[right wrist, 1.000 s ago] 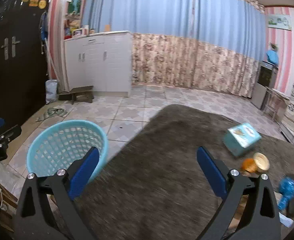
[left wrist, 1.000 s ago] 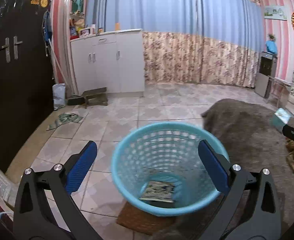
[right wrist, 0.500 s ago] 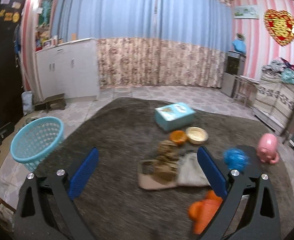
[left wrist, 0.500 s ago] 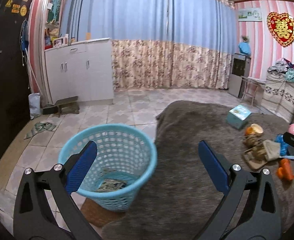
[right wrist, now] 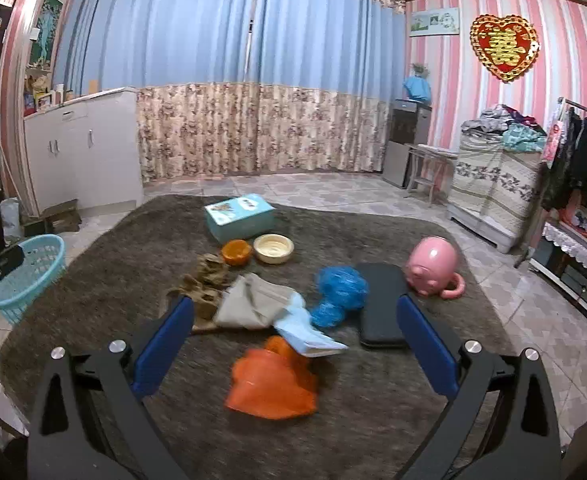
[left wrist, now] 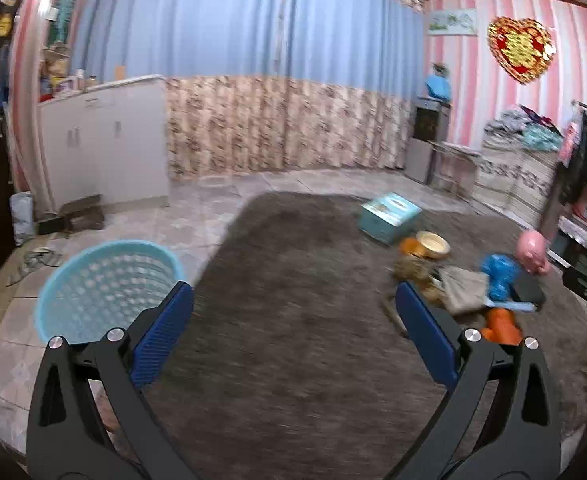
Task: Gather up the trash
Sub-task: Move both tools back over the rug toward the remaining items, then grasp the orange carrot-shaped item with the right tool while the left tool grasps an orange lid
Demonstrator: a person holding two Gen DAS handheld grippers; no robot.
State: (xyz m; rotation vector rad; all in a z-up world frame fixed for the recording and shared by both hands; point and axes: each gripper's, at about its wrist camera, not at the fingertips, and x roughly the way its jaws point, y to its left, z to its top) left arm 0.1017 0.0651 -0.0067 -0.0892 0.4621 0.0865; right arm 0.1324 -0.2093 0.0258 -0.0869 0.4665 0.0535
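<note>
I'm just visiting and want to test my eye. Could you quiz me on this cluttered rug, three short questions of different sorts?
1. True or false: the orange bag lies nearest the right gripper.
2. Which stands off the rug on the tiles? A) pink piggy bank B) blue basket C) teal box
3. Fill in: both grippers are ____, holding nothing.

Key: 1 true; 2 B; 3 open (left gripper too).
</note>
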